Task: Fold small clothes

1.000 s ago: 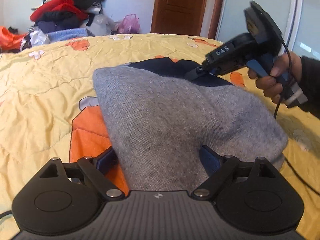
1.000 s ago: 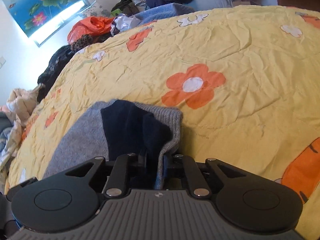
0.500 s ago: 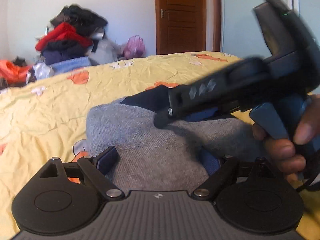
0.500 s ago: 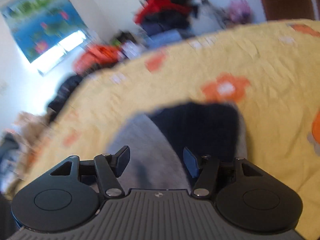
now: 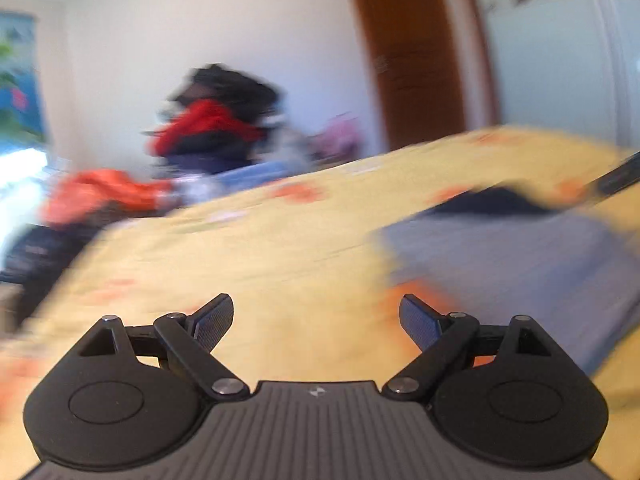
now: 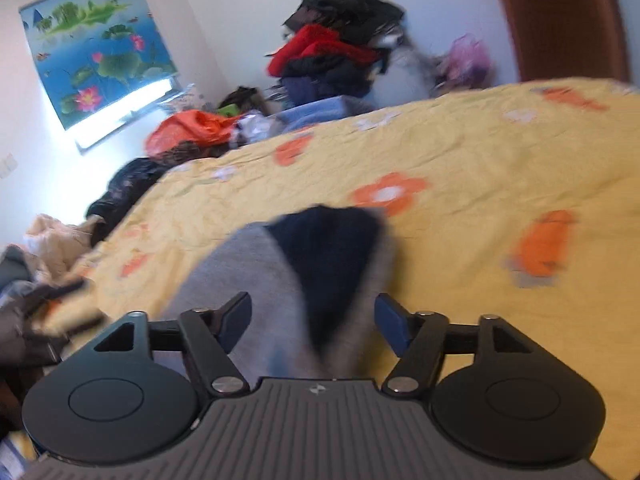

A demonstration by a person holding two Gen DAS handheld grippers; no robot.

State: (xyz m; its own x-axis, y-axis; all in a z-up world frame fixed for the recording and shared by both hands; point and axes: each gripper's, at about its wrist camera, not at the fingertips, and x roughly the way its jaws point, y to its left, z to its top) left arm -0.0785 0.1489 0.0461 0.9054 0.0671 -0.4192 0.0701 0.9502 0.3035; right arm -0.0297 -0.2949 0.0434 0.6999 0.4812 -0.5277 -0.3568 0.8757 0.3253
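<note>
Yellow crumpled bedsheet with orange and white flowers (image 6: pixel 472 152) covers the bed and fills most of both views; behind it stands a white wall with a brown wooden door (image 6: pixel 560 20), a blue lotus-pond picture over a bright window (image 6: pixel 96 44), and a heap of red, black and dark blue clothes (image 6: pixel 336 56) piled past the far edge of the bed; more loose clothing, orange and black, lies along the bed's left side.

On the sheet lies the grey knitted small garment with a dark navy inner part (image 6: pixel 320 272); in the right wrist view it sits directly ahead, its near end lying between the fingers of the right hand-held gripper (image 6: pixel 313 322); that gripper's jaws stand wide apart and the blue pads (image 6: pixel 390 322) do not pinch the cloth; whether they touch it at the sides is unclear through the blur.

The left wrist view is heavily smeared; the left hand-held gripper (image 5: pixel 316 322) is spread wide with nothing between its fingers, only bare yellow sheet ahead of it; the grey garment (image 5: pixel 508 256) appears off to its right, flat on the bed, navy part at its far end.
</note>
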